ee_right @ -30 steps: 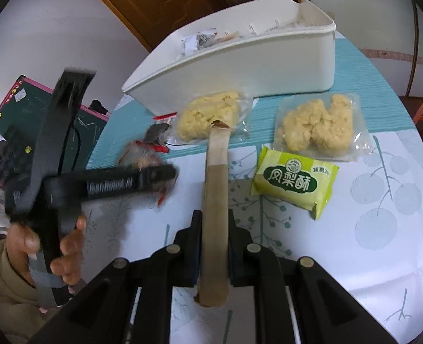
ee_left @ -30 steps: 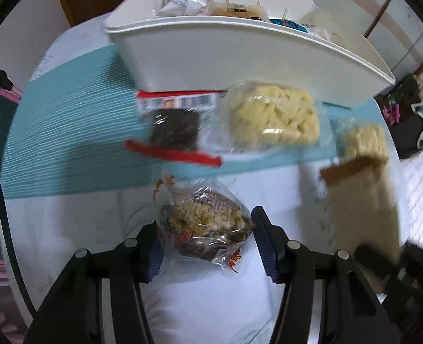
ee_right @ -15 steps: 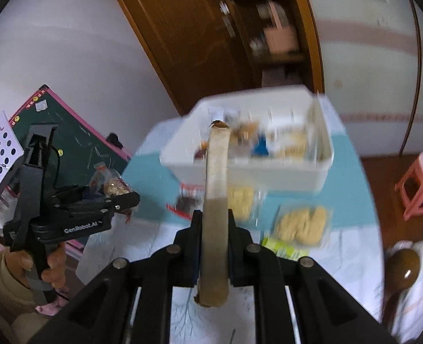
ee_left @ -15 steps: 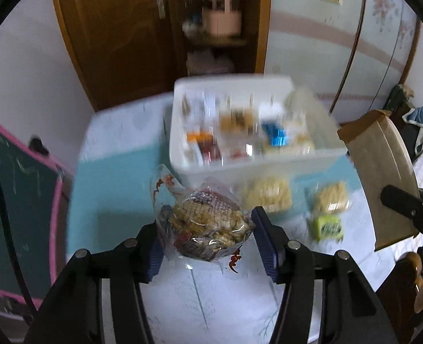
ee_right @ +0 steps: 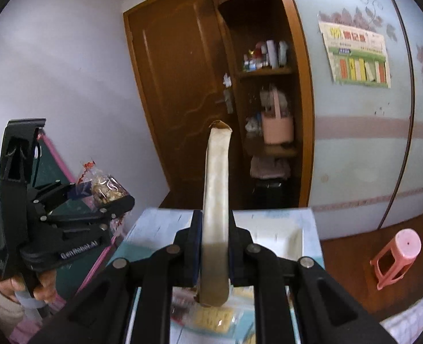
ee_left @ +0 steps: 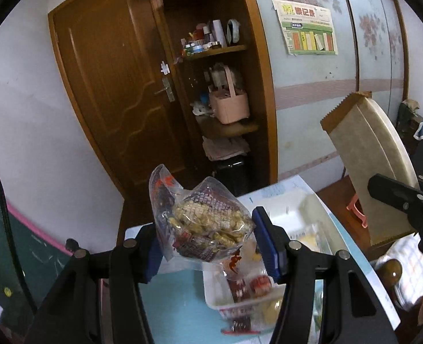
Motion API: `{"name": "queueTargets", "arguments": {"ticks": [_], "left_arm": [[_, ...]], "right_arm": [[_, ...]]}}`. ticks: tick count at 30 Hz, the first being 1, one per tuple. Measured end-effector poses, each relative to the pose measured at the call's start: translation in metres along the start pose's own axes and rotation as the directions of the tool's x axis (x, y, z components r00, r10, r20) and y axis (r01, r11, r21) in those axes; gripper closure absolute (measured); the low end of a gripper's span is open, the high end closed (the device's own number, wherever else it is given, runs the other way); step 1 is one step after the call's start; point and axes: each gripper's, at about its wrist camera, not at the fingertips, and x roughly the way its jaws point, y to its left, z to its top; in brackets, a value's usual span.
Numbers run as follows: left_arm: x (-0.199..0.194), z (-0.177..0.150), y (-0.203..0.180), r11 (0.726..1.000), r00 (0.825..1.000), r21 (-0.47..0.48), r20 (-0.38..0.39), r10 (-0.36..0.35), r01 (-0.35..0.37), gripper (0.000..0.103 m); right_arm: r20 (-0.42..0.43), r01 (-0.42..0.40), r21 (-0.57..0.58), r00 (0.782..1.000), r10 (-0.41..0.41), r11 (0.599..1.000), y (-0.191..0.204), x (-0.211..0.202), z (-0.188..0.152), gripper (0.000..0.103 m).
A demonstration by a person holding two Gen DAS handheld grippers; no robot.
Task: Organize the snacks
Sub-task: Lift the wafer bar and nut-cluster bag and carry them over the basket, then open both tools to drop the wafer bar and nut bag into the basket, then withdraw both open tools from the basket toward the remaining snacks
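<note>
A white bin (ee_left: 316,215) on the teal-clothed table (ee_left: 179,301) lies largely hidden behind both tools, its wrapped snacks (ee_left: 248,285) blurred beyond reading. The right gripper (ee_right: 214,253) clamps a flat brown paper packet (ee_right: 215,200) upright; the left gripper (ee_left: 208,240), part open, pinches a clear bag of puffed snacks (ee_left: 208,223) above the bin.

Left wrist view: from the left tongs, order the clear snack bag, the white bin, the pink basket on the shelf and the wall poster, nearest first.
1. Clear snack bag: gripped in the left tongs.
2. White bin: just below and beyond, on the table.
3. Pink basket: across the room, on the shelf.
4. Wall poster: upper right; too close to call against the basket.
</note>
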Motion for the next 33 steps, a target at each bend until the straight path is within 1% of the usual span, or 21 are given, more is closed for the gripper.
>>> {"name": "queueTargets", "arguments": {"ticks": [3, 5, 8, 10, 11, 12, 13, 14, 15, 16, 18, 19, 20, 21, 24, 27, 30, 33], "left_arm": [[0.031, 0.012, -0.010, 1.000, 0.999, 0.017, -0.031, 0.010, -0.009, 0.047], [0.055, 0.012, -0.020, 0.999, 0.998, 0.037, -0.062, 0.020, -0.017, 0.047], [0.095, 0.003, -0.033, 0.998, 0.992, 0.054, -0.121, 0.035, -0.029, 0.047], [0.122, -0.006, -0.038, 0.998, 0.986, 0.055, -0.166, 0.033, -0.024, 0.044], [0.139, -0.011, -0.040, 0.999, 0.980, 0.052, -0.200, 0.026, -0.016, 0.040], [0.147, -0.019, -0.041, 0.999, 0.975, 0.049, -0.220, 0.018, -0.007, 0.030], [0.160, -0.024, -0.044, 0.999, 0.969, 0.045, -0.245, 0.000, 0.011, 0.022], [0.170, -0.031, -0.046, 0.999, 0.963, 0.045, -0.270, -0.010, 0.023, 0.009], [0.176, -0.037, -0.046, 0.999, 0.958, 0.047, -0.288, -0.011, 0.026, 0.003], [0.181, -0.043, -0.046, 0.998, 0.953, 0.053, -0.302, -0.013, 0.031, 0.003], [0.191, -0.057, -0.048, 0.996, 0.945, 0.084, -0.328, 0.013, 0.016, 0.003], [0.195, -0.063, -0.050, 0.994, 0.941, 0.105, -0.337, 0.039, -0.003, 0.003], [0.197, -0.067, -0.050, 0.993, 0.939, 0.115, -0.340, 0.050, -0.012, 0.003], [0.198, -0.071, -0.050, 0.993, 0.937, 0.121, -0.344, 0.057, -0.016, 0.003], [0.194, -0.076, -0.048, 0.994, 0.935, 0.114, -0.353, 0.042, -0.002, 0.003], [0.181, -0.078, -0.048, 0.994, 0.940, 0.110, -0.340, 0.035, 0.003, 0.003], [0.170, -0.073, -0.043, 0.995, 0.944, 0.095, -0.329, 0.009, 0.024, 0.003], [0.161, -0.068, -0.036, 0.996, 0.945, 0.060, -0.326, -0.037, 0.059, 0.003]], "right_arm": [[-0.009, 0.015, 0.027, 1.000, -0.015, 1.000, -0.008, 0.023, 0.011, 0.089], [-0.035, 0.029, 0.041, 0.999, -0.027, 0.999, -0.014, 0.040, 0.012, 0.089], [-0.102, 0.043, 0.059, 0.994, -0.037, 0.997, -0.020, 0.074, 0.004, 0.089], [-0.154, 0.061, 0.060, 0.987, -0.051, 0.996, -0.023, 0.096, -0.005, 0.089], [-0.179, 0.065, 0.062, 0.983, -0.053, 0.996, -0.025, 0.106, -0.008, 0.089], [-0.216, 0.063, 0.067, 0.975, -0.047, 0.996, -0.028, 0.119, -0.015, 0.088], [-0.253, 0.069, 0.068, 0.966, -0.050, 0.995, -0.031, 0.130, -0.022, 0.088], [-0.277, 0.079, 0.061, 0.959, -0.059, 0.995, -0.032, 0.137, -0.029, 0.088], [-0.301, 0.090, 0.045, 0.951, -0.073, 0.995, -0.033, 0.144, -0.037, 0.085], [-0.316, 0.095, 0.031, 0.945, -0.081, 0.995, -0.032, 0.148, -0.044, 0.081], [-0.332, 0.105, 0.009, 0.938, -0.096, 0.994, -0.032, 0.152, -0.058, 0.059], [-0.332, 0.107, 0.005, 0.938, -0.099, 0.994, -0.032, 0.153, -0.062, 0.054], [-0.331, 0.107, 0.004, 0.938, -0.100, 0.994, -0.033, 0.153, -0.065, 0.047], [-0.332, 0.108, 0.005, 0.938, -0.100, 0.994, -0.034, 0.154, -0.068, 0.046], [-0.342, 0.107, 0.013, 0.935, -0.096, 0.994, -0.033, 0.151, -0.072, 0.045], [-0.346, 0.111, 0.021, 0.933, -0.097, 0.994, -0.033, 0.148, -0.073, 0.045], [-0.344, 0.113, 0.030, 0.934, -0.096, 0.993, -0.033, 0.142, -0.075, 0.045], [-0.336, 0.112, 0.038, 0.937, -0.093, 0.993, -0.032, 0.135, -0.074, 0.045]]}}
